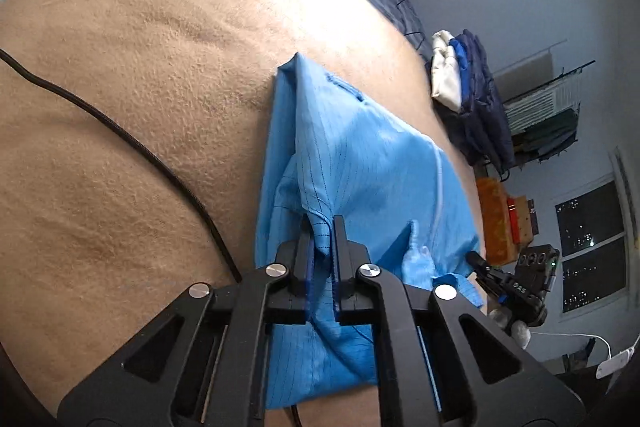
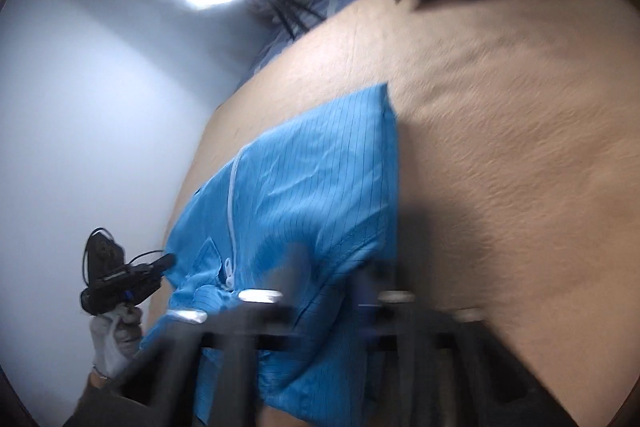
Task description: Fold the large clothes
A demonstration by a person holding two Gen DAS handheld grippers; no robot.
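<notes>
Both black fingers of the left gripper [image 1: 322,227] are clamped on a raised pleat of the light-blue pinstriped garment with a white zipper [image 1: 360,163]. Blur hides the right gripper [image 2: 326,267] in its own view; its jaws read as closed, on cloth or not I cannot tell. That garment lies folded near the tan fleece blanket's [image 1: 140,87] edge, beside a black cable [image 1: 120,135].

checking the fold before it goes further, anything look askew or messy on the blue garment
The blue garment is bunched and wrinkled at its near edge, where the left gripper pinches a fold. Its zipper runs slanted. No damage visible.
</notes>
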